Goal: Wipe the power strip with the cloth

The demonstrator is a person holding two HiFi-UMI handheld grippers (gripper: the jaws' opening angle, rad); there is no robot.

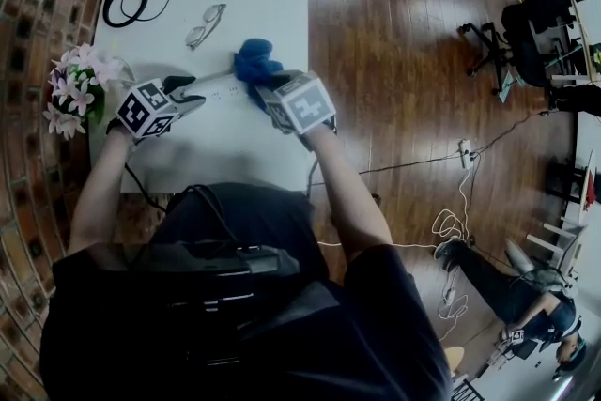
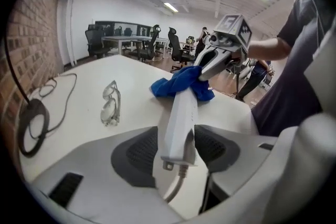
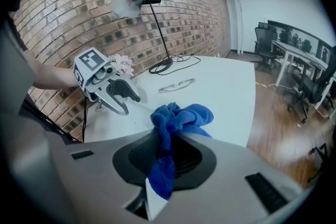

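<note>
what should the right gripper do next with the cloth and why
Probably drag the cloth along the power strip toward the left gripper. The right gripper is clamped on the cloth, which sits bunched over the strip's far end. The left gripper grips the cord end, so most of the strip's length lies bare between them.

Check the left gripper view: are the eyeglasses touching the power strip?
No, the eyeglasses lie on the white table left of the power strip, bare tabletop between them.

Two: left gripper [image 1: 197, 99], right gripper [image 1: 259, 95]. One power strip [image 2: 181, 118], one cloth [image 3: 178, 115], one glasses pair [image 1: 205, 23], one lamp [image 3: 159, 67], probably one bouquet [image 1: 77, 89].
</note>
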